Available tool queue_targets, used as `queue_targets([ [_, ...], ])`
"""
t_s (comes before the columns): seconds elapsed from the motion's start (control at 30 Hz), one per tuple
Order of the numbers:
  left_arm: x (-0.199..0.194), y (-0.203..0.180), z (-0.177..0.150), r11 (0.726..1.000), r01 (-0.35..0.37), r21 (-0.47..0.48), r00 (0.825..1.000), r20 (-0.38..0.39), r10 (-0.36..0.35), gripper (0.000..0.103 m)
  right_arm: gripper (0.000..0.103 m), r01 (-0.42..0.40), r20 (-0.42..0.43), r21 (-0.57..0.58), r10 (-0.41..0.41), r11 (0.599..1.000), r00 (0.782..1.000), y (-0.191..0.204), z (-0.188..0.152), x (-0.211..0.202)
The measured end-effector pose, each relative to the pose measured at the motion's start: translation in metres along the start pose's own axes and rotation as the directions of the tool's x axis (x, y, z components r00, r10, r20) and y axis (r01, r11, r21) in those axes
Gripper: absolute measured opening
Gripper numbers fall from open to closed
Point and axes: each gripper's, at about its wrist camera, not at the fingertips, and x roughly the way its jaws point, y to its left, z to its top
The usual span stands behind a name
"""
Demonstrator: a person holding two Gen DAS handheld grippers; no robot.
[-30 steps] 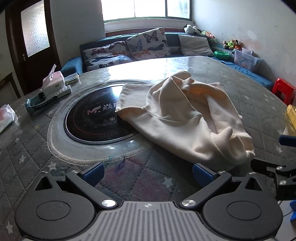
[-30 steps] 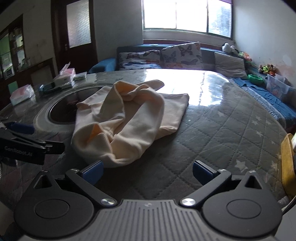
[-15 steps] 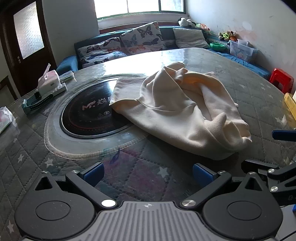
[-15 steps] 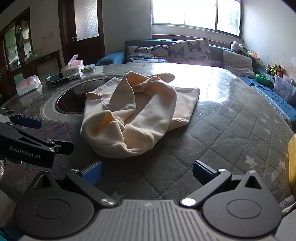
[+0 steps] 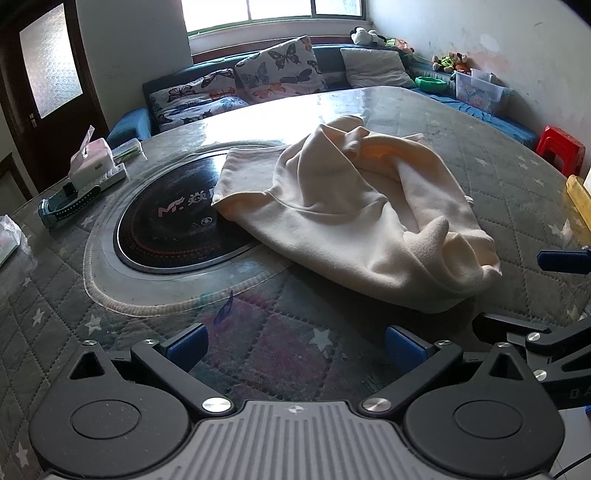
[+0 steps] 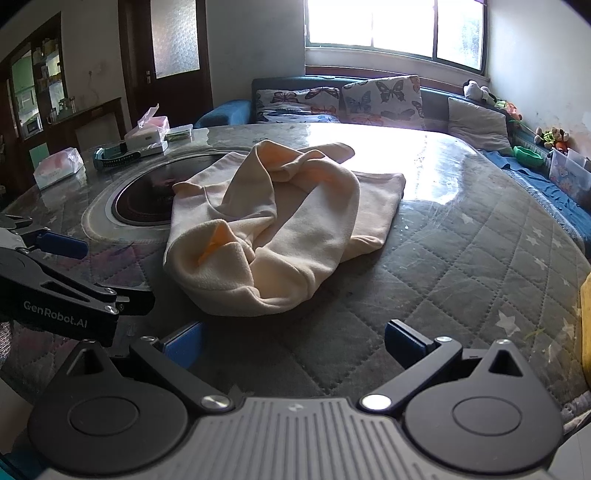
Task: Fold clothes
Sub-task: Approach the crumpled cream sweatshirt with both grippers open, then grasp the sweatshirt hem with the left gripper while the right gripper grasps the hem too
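A round bench [image 5: 517, 177] under a glossy clear sheet carries a grey quilted cover printed with white stars. Set into it, ahead and left of the left gripper [image 5: 295, 341], is a black induction cooktop [image 5: 173, 225] with a pale ring around it. The cream sweatshirt [image 5: 354, 218] lies crumpled in a heap ahead of both pairs of fingers, its hem edge overlapping the cooktop's rim; nothing grips it. The left gripper's blue-padded fingers [image 5: 186, 345] stand spread apart and empty above the cover, and the right gripper [image 6: 295, 341] is likewise released, its fingers [image 6: 404, 341] wide and short of the cloth. Far left of the fingers sit a tissue box [image 6: 149, 127] and a teal device [image 6: 114, 155]. Beyond the bench, a blue sofa with butterfly cushions [image 6: 380, 98] runs under a bright window [image 6: 395, 27]. A red stool [image 5: 561, 149] stands far right, a dark door [image 6: 173, 48] far left.
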Motion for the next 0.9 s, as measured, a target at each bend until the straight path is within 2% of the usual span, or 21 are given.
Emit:
queue_targets([
  [0.9, 0.006, 0.001, 0.014, 1.000, 0.018, 0.017, 1.000, -0.005, -0.018, 0.103, 0.103, -0.005, -0.001, -0.028, 0.005, 1.000, 1.000, 0.002, 0.018, 0.009],
])
